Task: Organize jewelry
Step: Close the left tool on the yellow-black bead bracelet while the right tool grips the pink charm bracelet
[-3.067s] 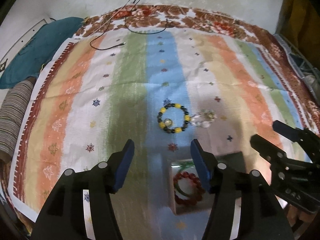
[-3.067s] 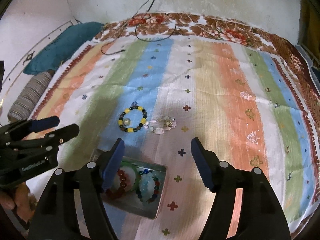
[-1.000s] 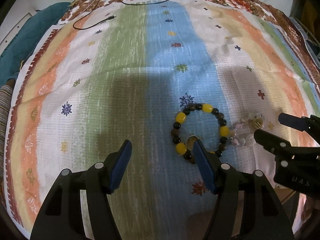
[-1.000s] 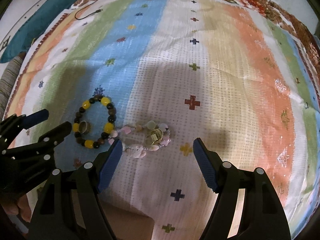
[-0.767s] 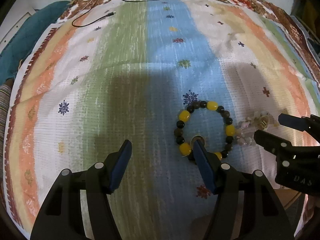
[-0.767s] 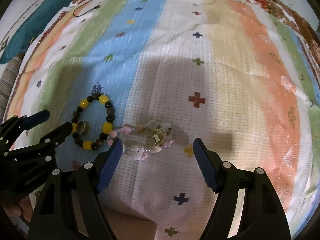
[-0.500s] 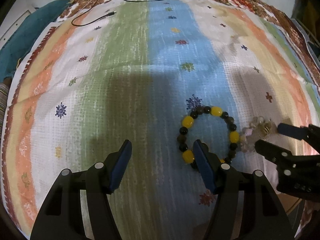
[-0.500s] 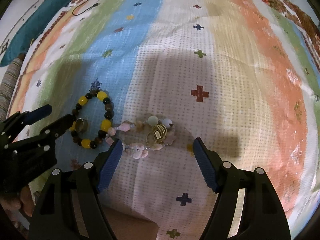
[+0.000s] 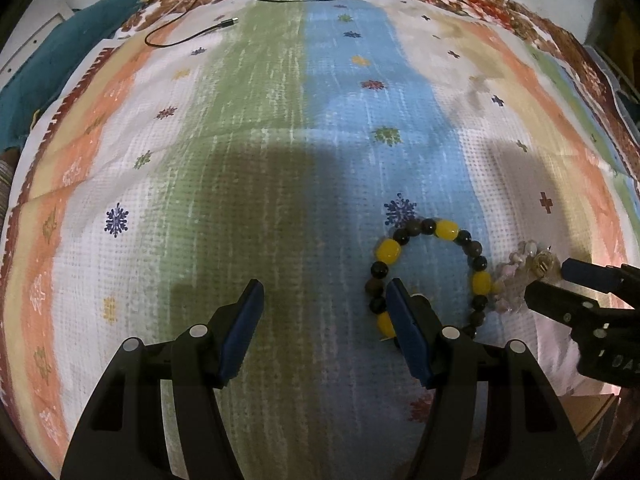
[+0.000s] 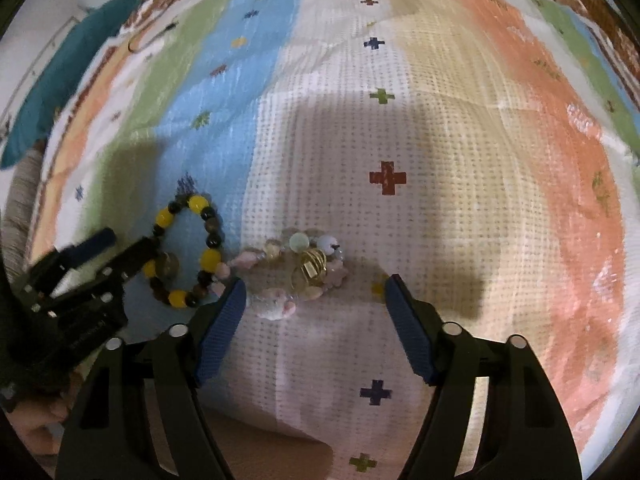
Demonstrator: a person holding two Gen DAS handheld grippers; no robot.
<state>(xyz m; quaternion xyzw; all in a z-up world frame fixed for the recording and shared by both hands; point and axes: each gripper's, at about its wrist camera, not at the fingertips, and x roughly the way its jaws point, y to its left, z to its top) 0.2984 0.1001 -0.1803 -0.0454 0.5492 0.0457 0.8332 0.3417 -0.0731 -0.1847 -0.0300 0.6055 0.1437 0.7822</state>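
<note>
A striped bedspread [image 9: 248,184] is spread wide beneath everything. The left gripper [image 9: 322,322] is held released above it, one finger set at the near edge of the yellow-and-black bracelet [image 9: 430,270]. The right gripper [image 10: 312,320] is being closed, unclenched as yet, around the pale pink bracelet [image 10: 288,276], on which a gold ring [image 10: 310,270] is rested.

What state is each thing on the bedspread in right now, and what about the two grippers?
yellow and dark bead bracelet: flat on bedspread, not held.
pale bead bracelet: flat, touching the first, not gripped.
gold ring: lying inside pale bracelet.
left gripper: open, nothing between fingers.
right gripper: closing around pale bracelet.
</note>
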